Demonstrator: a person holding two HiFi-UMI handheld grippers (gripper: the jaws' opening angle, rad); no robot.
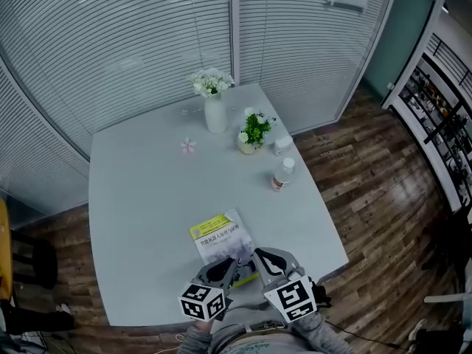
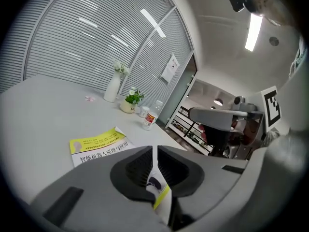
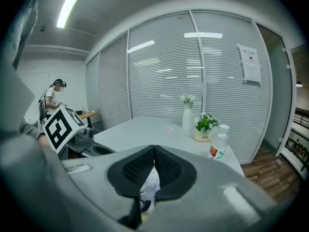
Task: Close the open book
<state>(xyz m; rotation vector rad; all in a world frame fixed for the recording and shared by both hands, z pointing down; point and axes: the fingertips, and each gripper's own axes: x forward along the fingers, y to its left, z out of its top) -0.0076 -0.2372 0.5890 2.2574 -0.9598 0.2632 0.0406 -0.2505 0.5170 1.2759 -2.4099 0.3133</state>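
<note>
Yellow-and-white book (image 1: 218,236), pale grey table (image 1: 147,212), white vase (image 1: 215,114)

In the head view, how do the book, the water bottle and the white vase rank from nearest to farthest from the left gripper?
From the left gripper:
1. book, at its jaws, near edge of the table.
2. water bottle, farther back, to the right.
3. white vase, farthest, by the far edge.
</note>
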